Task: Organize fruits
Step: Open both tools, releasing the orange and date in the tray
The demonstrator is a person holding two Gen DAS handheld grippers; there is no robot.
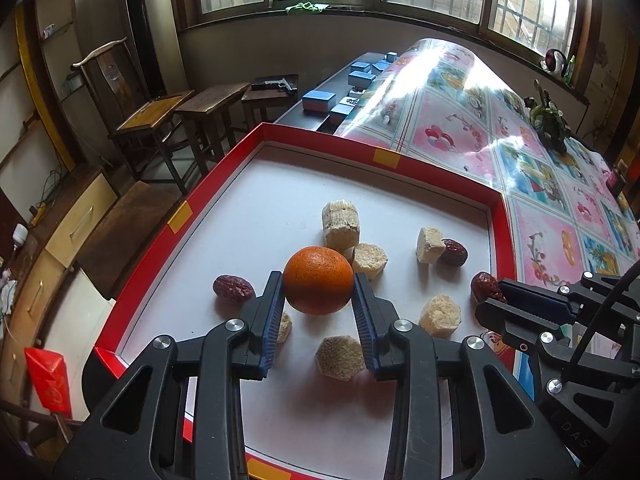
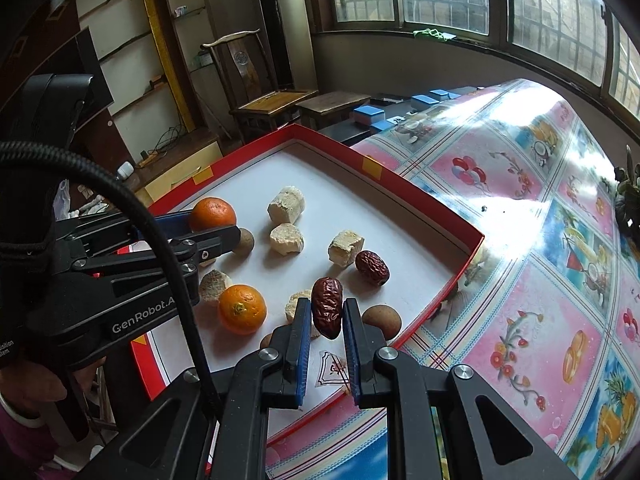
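Black fingers of the left gripper [image 1: 319, 284] are clamped on an orange [image 1: 318, 280], held just above the white floor of a red-rimmed tray [image 1: 384, 157]. Those of the right gripper [image 2: 327, 314] are clamped on a wrinkled red date [image 2: 327, 313] above the tray's near corner. A second orange [image 2: 242, 309], two more dates and pale cut chunks [image 1: 341, 225] lie scattered inside. Beside the tray, the worktop [image 2: 520, 264] wears a glossy patterned cover.
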